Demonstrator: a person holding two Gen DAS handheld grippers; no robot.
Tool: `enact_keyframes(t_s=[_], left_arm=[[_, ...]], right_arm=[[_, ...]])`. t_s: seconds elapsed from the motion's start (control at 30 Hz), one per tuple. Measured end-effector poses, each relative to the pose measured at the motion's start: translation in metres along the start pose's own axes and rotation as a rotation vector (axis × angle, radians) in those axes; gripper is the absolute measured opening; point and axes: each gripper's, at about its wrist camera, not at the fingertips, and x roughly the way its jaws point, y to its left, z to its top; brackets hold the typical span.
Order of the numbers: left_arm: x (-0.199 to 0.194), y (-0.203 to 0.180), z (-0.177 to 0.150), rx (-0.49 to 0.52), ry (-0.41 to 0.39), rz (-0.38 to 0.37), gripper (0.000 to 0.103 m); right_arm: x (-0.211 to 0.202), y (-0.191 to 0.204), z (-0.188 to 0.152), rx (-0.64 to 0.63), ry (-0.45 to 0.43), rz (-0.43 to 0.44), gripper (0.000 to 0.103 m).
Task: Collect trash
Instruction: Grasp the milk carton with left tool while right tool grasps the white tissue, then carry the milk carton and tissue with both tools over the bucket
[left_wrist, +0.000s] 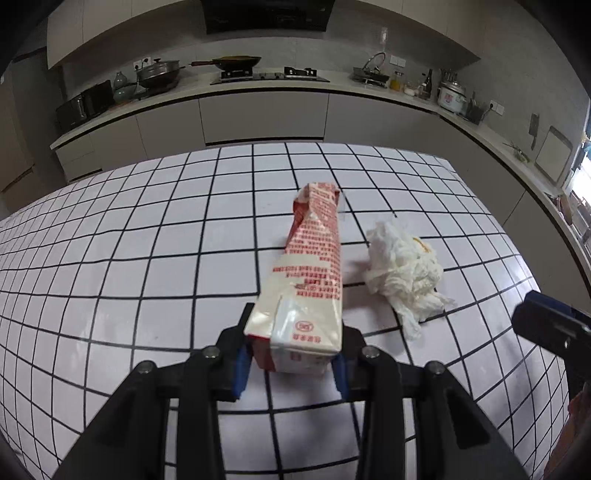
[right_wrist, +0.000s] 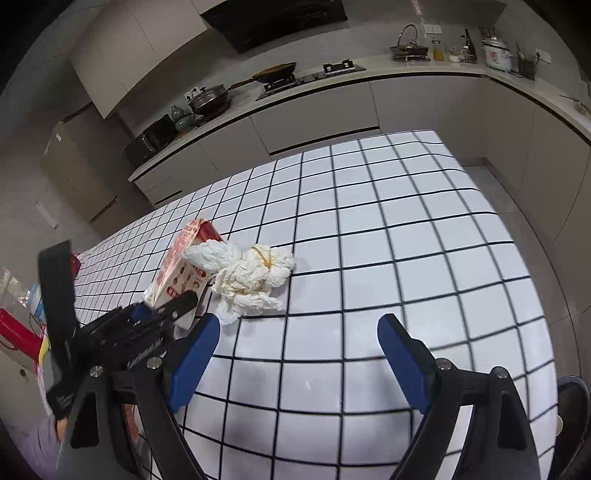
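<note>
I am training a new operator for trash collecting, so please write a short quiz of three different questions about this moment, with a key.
1. True or false: the left gripper is shut on the carton.
2. What lies on the tiled table beside the carton?
A. a crumpled tissue
B. a glass bottle
C. a metal spoon
3. Fill the gap: the jaws of the right gripper stand ____ and hold nothing.

Key:
1. True; the blue pads press both sides of the carton's near end.
2. A; the crumpled tissue with yellowish stains lies against the carton on its right.
3. open
</note>
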Motion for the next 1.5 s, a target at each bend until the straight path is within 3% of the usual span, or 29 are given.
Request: enact_keyframes(t_s=[0.17, 0.5, 0.53, 0.6, 0.77, 1.1, 1.5], left_arm=[[-0.014, 0.028, -0.013, -0.075, -0.012, 0.057, 0.038], [-0.023, 0.045, -0.026, -0.127, 0.007, 0.056, 0.038], [-0.023, 0.046, -0.027, -0.127, 0.007, 0.055, 0.038], [-0.024, 0.046, -0.027, -0.128, 0.007, 0.051, 0.038], [-0.029, 0.042, -0.028, -0.118, 0.0, 0.036, 0.037], [-0.051, 0.021, -0.027, -0.059, -0.031, -0.052, 0.037], [-0.075, -0.063, -0.037, 0.107, -0.017, -0.246, 0.037]], right_arm=[[0.031, 0.018, 0.012, -0.018, 0.03, 0.03, 0.089], [0.091, 0.047, 0.033, -0.077, 0.068, -0.008, 0.088], [0.092, 0.048, 0.034, -0.082, 0.069, -0.008, 0.086], [0.094, 0.053, 0.033, -0.109, 0.065, -0.036, 0.068], [0.091, 0.063, 0.026, -0.161, 0.064, -0.056, 0.058], [0.029, 0.057, -0.002, -0.125, 0.006, -0.038, 0.056], [-0.081, -0.027, -0.069, 0.038, -0.032, -0.171, 0.056]])
